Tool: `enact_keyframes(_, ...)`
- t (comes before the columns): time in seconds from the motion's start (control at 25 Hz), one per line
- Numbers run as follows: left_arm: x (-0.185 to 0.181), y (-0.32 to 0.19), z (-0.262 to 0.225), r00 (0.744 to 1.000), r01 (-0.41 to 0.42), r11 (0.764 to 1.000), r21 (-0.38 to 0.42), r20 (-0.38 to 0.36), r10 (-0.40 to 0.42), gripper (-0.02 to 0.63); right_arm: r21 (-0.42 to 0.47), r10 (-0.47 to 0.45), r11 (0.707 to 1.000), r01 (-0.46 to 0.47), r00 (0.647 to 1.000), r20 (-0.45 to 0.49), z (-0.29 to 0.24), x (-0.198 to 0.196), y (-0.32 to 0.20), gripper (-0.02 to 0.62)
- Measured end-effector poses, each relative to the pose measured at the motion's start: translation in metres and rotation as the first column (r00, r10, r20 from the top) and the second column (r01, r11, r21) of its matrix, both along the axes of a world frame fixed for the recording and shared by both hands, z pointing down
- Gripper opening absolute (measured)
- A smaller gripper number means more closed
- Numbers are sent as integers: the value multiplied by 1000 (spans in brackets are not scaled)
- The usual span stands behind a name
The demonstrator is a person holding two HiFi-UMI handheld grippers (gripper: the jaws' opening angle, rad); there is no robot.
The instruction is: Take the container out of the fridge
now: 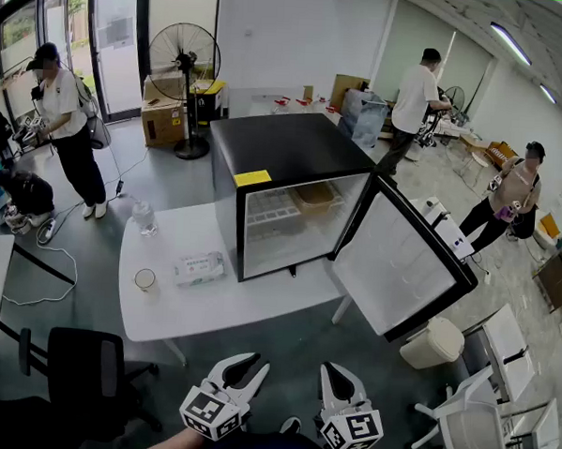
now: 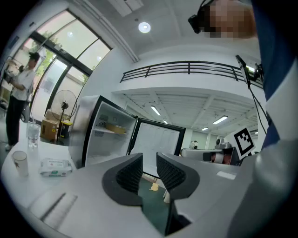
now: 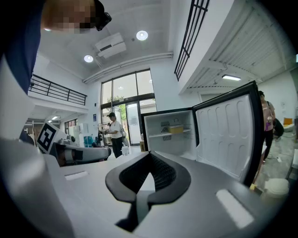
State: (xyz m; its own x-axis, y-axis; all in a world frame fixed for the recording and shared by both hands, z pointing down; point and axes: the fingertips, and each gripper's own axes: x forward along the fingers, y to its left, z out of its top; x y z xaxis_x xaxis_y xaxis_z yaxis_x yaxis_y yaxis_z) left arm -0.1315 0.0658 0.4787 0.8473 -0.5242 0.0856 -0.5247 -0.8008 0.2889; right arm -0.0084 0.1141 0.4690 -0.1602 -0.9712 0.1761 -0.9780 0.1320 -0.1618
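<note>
A black mini fridge (image 1: 276,148) stands on the white table (image 1: 258,302), its door (image 1: 397,258) swung wide open to the right. A yellowish container (image 1: 312,196) sits on the fridge's upper shelf; it also shows as the container (image 2: 111,128) in the left gripper view and the container (image 3: 176,129) in the right gripper view. Both grippers hover low in front of the table, well short of the fridge. My left gripper (image 1: 245,365) is open with a narrow empty gap. My right gripper (image 1: 334,377) is shut, its tips touching, holding nothing.
On the table left of the fridge lie a tissue pack (image 1: 198,268), a cup (image 1: 145,278) and a water bottle (image 1: 143,216). A black chair (image 1: 86,368) stands at the near left, a white bin (image 1: 432,342) under the open door. People stand around the room.
</note>
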Motion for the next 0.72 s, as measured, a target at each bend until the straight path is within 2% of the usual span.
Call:
enact_keyframes(0.28, 42, 7, -2, 998, 0, 998, 60, 55, -3, 94, 7, 13, 1000, -13, 999, 35, 3, 44, 8, 6)
enact_keyframes(0.44, 60, 0, 0, 997, 33, 998, 46, 74, -37, 94, 14, 11, 1000, -13, 997, 79, 5, 67, 9, 6)
enact_keyframes(0.52, 70, -5, -3, 988, 50, 991, 126, 136, -67, 94, 15, 4, 1000, -6, 996, 93, 7, 79, 10, 6)
enact_keyframes(0.6, 79, -12, -10, 976, 58, 973, 222, 193, -102, 94, 18, -10, 1000, 8, 995, 101, 8, 91, 11, 6)
enact_keyframes(0.72, 87, -28, -19, 963, 116, 957, 265, 205, -173, 95, 12, -37, 999, 36, 994, 101, 9, 105, 11, 6)
